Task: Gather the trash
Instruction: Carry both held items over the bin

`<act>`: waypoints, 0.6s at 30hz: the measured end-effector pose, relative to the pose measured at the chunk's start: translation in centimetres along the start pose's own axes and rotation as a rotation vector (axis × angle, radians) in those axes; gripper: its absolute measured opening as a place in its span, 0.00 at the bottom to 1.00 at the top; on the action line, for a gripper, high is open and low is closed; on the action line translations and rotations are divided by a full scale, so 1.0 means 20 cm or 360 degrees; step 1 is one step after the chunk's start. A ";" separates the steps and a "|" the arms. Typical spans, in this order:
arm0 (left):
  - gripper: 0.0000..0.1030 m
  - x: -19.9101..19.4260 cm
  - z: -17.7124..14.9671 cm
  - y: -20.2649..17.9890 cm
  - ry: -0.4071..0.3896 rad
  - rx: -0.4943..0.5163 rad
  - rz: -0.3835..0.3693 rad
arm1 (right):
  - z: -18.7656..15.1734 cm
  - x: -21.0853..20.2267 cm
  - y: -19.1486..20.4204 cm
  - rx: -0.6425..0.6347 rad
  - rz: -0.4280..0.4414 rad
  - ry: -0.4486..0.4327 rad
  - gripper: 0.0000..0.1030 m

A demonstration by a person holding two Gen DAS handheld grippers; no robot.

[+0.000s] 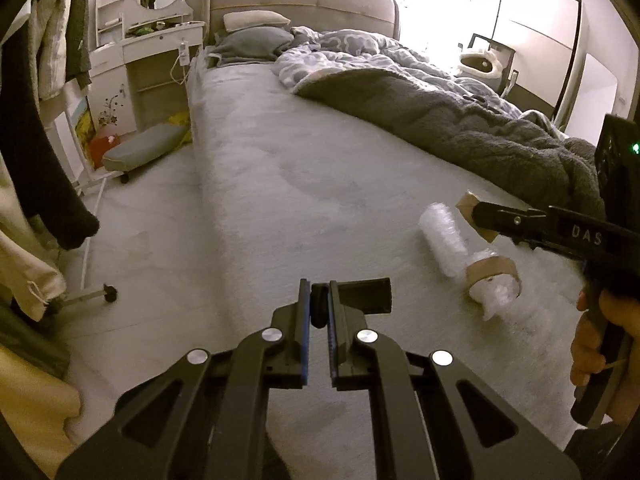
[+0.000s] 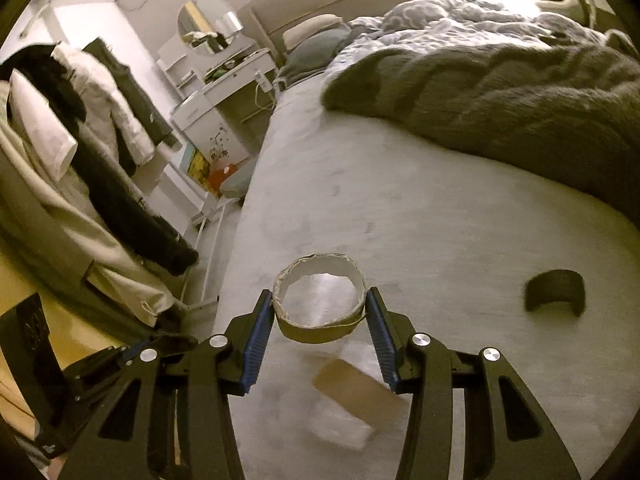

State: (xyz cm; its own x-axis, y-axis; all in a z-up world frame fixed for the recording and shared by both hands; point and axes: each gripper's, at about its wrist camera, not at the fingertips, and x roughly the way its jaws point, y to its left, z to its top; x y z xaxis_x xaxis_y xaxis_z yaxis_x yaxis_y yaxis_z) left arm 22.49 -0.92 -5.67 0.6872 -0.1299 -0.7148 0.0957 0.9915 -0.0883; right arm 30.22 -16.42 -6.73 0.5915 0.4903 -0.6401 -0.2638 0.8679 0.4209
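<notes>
My left gripper (image 1: pixel 319 294) is shut on a small black curved piece (image 1: pixel 366 296) and holds it over the grey bed (image 1: pixel 280 168). My right gripper (image 2: pixel 320 300) is shut on a cardboard tape ring (image 2: pixel 320 326), held above the bed; in the left wrist view the ring (image 1: pixel 468 208) shows at that gripper's tip (image 1: pixel 480 216). A roll of bubble wrap (image 1: pixel 444 240) with a cardboard band (image 1: pixel 490 270) lies on the bed below the right gripper. A blurred cardboard piece (image 2: pixel 356 392) lies under the right gripper. A black curved piece (image 2: pixel 554 290) lies on the bed to the right.
A rumpled grey duvet (image 1: pixel 460 120) covers the bed's far right half. Pillows (image 1: pixel 256 40) lie at the headboard. A white dresser (image 1: pixel 152 52) and a grey footstool (image 1: pixel 140 152) stand left of the bed. Clothes hang on a rack (image 2: pixel 100 140) at the left.
</notes>
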 end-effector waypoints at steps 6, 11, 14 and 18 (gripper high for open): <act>0.08 -0.03 -0.03 0.09 0.0004 0.0020 0.0032 | -0.01 0.05 0.13 -0.0085 0.0025 0.0023 0.46; 0.08 -0.04 -0.07 0.17 0.0048 0.0012 0.0065 | -0.02 0.10 0.27 -0.0162 0.0061 0.0049 0.46; 0.08 -0.05 -0.09 0.24 0.0066 -0.0015 0.0097 | -0.02 0.13 0.35 -0.0206 0.0072 0.0061 0.46; 0.08 -0.07 -0.12 0.34 0.0088 -0.0054 0.0118 | -0.04 0.18 0.44 -0.0242 0.0095 0.0087 0.46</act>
State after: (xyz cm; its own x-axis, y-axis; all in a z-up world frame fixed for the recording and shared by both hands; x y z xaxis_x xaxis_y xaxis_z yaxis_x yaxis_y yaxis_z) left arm 20.45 5.92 -7.00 0.6506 -0.0563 -0.7574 0.0209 0.9982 -0.0563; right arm 29.44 -7.02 -5.86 0.5302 0.5413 -0.6526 -0.4120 0.8372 0.3597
